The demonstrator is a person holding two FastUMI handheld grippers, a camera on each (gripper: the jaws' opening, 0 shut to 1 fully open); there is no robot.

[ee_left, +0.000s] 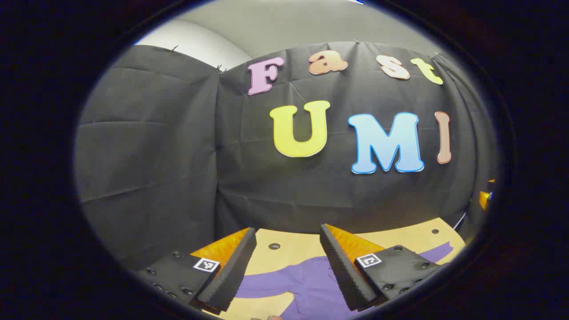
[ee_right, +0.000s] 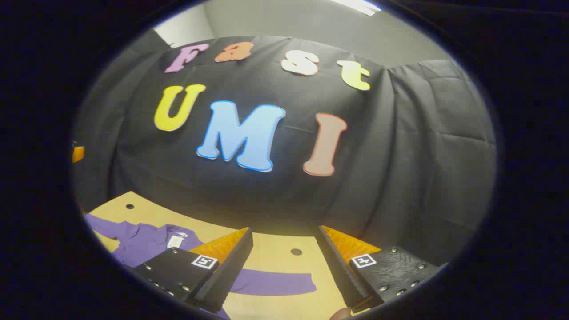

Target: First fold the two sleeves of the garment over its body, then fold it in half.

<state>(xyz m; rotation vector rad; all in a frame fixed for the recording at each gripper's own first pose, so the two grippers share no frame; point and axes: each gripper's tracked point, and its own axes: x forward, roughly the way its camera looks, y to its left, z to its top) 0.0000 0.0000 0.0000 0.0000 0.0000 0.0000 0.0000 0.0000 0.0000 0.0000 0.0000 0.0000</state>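
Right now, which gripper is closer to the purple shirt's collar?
Probably the left. The left gripper hovers open above the shirt's body; the right gripper hovers open above a spread sleeve, with the collar off to its left.

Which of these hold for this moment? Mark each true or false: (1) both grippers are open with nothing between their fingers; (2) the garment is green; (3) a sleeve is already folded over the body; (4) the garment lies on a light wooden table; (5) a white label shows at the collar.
1. True. The left gripper and the right gripper both stand open, with nothing held between their fingers.
2. False. The garment is purple.
3. False. In the right gripper view a sleeve lies stretched out flat on the table, away from the body.
4. True. It lies on a light wooden table with small dark holes.
5. True. A white label shows at the collar in the right gripper view.
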